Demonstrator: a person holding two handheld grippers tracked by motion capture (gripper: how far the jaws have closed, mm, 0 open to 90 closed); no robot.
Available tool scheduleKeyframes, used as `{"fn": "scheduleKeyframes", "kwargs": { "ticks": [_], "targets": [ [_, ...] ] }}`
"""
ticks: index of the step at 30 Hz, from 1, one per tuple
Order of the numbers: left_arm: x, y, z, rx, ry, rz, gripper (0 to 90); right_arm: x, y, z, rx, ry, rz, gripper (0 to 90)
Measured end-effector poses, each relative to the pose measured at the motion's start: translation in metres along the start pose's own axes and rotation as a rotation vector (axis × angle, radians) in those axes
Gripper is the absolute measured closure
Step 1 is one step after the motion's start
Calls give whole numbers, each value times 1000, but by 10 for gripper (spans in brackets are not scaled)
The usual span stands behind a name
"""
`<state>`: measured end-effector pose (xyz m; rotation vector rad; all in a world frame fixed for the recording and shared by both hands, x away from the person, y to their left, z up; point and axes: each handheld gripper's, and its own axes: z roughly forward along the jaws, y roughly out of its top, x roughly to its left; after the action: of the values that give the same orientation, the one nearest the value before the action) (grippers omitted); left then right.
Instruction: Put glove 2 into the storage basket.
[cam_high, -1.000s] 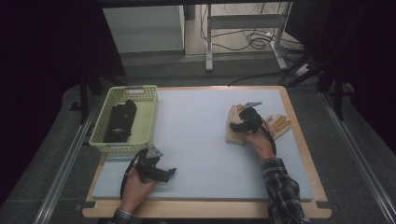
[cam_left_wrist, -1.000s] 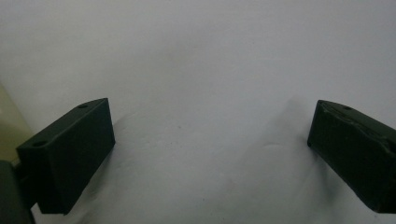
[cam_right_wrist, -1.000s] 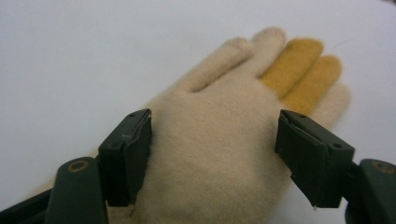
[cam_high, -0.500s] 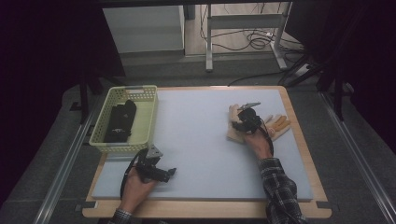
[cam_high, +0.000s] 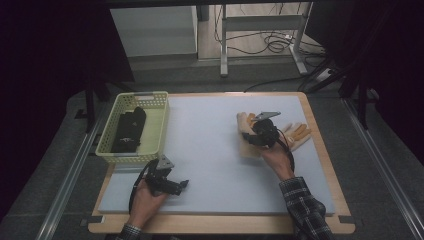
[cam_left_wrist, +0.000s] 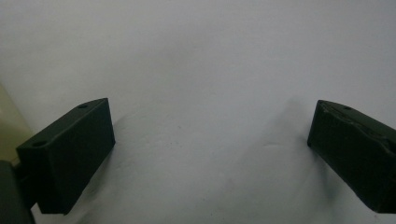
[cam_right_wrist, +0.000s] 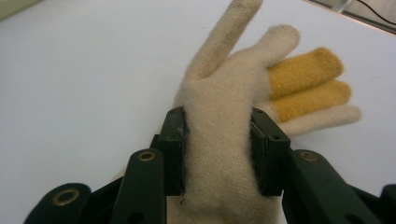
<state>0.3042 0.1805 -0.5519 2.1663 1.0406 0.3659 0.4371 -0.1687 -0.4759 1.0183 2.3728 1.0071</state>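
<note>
Right gripper: clamped across the palm of a cream knit glove, pads pressing both edges; my jaws have just been closing, with the glove between them. The glove sits at the right half of the pale mat, its fingers pointing away from me.

Second glove, cream with yellow fingers: lies on the mat just beside the held one, partly under it; untouched.

Left gripper: jaws spread wide with nothing between them, resting on the mat near my edge, just in front of the basket.

Basket contents: a pair of dark gloves, as far as I can make out in the dim view.

Progress, as I judge it: dark gloves stowed, cream glove gripped, carry to the basket pending; second glove to follow.

Change since a second ago: my right hand has closed on the glove and begun lifting it; left hand unmoved.
</note>
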Motion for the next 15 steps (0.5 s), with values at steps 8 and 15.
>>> {"fn": "scheduleKeyframes", "kwargs": {
  "ticks": [8, 15],
  "targets": [
    [0, 0, 0, 0, 1, 3, 7, 51, 0, -21, -21, 71, -74, 604],
    [0, 0, 0, -2, 1, 1, 7, 96, -11, -22, -9, 125, -120, 601]
  ]
}}
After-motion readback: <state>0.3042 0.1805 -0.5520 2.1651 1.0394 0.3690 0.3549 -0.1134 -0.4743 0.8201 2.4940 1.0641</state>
